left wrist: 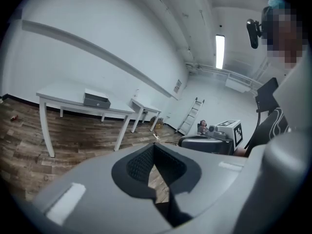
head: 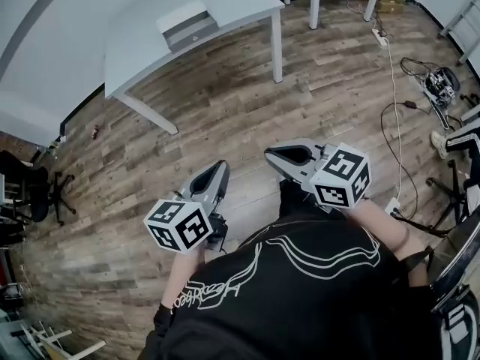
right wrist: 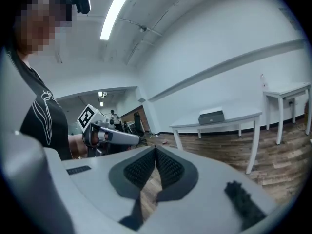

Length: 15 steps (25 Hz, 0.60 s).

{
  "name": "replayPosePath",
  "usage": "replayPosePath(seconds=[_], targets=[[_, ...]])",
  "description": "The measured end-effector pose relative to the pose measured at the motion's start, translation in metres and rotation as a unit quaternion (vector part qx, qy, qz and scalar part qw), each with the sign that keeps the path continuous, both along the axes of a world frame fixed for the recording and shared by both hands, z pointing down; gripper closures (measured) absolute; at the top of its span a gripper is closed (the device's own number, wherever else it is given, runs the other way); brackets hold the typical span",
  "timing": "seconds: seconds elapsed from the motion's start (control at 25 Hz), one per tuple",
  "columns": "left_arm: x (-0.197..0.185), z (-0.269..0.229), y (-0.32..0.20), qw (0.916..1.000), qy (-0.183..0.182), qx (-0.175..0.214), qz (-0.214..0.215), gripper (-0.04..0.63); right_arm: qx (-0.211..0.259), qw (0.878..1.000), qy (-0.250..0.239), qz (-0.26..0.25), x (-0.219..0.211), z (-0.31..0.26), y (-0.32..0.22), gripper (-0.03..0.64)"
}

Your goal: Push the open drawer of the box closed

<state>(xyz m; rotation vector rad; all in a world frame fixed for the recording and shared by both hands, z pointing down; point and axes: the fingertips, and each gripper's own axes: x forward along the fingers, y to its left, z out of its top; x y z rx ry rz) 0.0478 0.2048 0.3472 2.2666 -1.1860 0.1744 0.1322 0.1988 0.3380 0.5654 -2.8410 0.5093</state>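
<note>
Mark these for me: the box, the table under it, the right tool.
box (head: 189,30), head view, on its grey front face.
table (head: 139,47), head view, on the bare top left of the box.
right tool (right wrist: 155,149), right gripper view, where its two closed tips meet.

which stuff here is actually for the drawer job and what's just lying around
For the job:
box, on the white table
left gripper and right gripper, both shut and empty, well short of the table

Lying about:
office chair
floor cables
power strip
ladder
</note>
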Motion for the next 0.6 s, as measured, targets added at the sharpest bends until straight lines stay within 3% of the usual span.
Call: replayPosePath(seconds=[0.24, 0.44, 0.6], targets=[[-0.06, 0.03, -0.058, 0.9984, 0.002, -0.013, -0.054, 0.591, -0.01, 0.998, 0.005, -0.064, -0.069, 0.029, -0.069, 0.607], [-0.123, 0.065, -0.147, 0.993, 0.007, -0.058, -0.103, 0.591, -0.033, 0.994, 0.012, -0.102, -0.133, 0.062, -0.176, 0.607], [-0.166, 0.079, -0.234, 0.9907, 0.002, -0.081, -0.109, 0.591, -0.035, 0.994, 0.005, -0.107, -0.18, 0.061, -0.276, 0.607]])
